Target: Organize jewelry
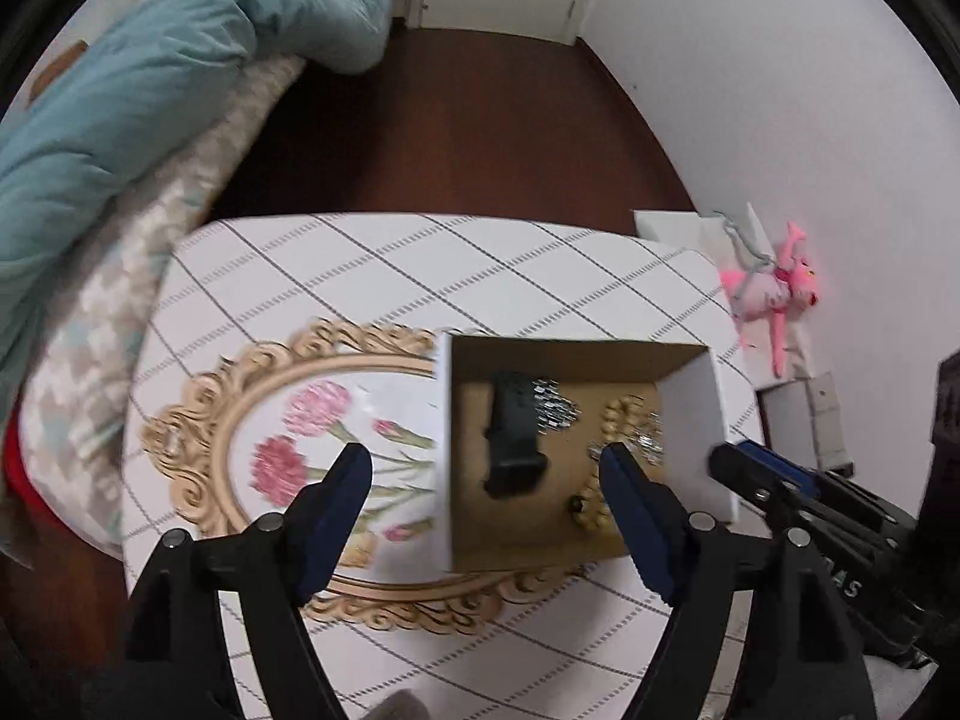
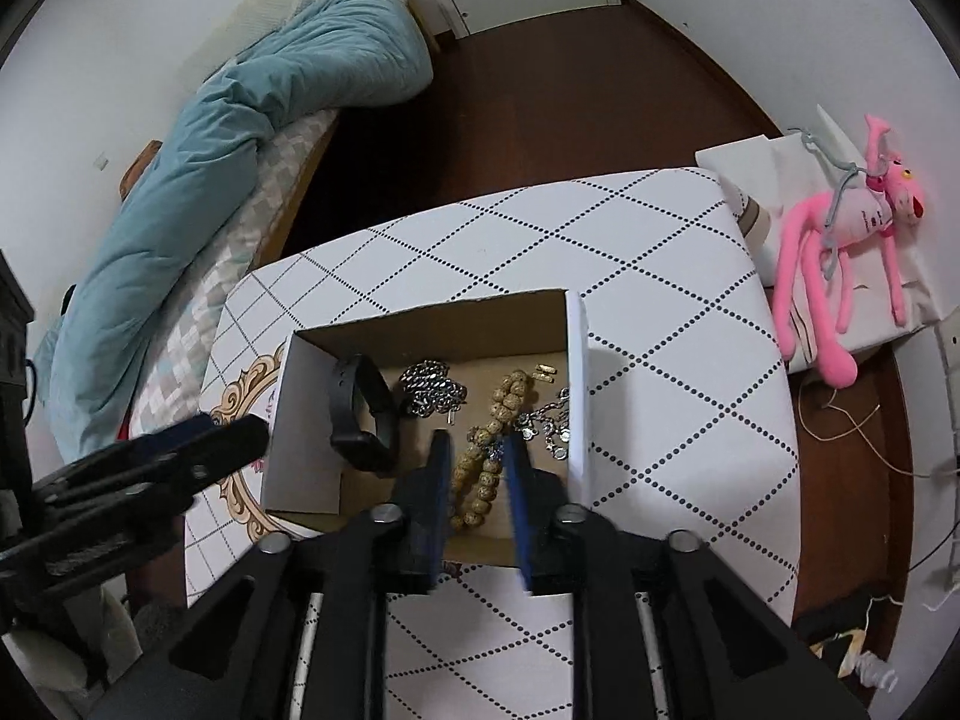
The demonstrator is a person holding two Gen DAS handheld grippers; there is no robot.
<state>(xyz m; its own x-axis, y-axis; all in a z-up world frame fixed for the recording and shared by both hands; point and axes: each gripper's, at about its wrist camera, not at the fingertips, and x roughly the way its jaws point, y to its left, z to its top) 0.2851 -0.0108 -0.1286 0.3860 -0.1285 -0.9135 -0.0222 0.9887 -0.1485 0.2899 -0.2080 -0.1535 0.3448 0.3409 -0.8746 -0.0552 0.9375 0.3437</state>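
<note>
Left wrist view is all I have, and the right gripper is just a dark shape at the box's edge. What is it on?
Observer: The right gripper is open. Its fingers sit on either side of the bead bracelet inside the box.
Operator: Gripping it?
Observer: Not closed. A gap shows beside the beads, and I can't tell if there's contact.
Operator: Anything else in there that I can't see?
Observer: Small gold pieces lie by the far wall, just past the end of the beads.
</note>
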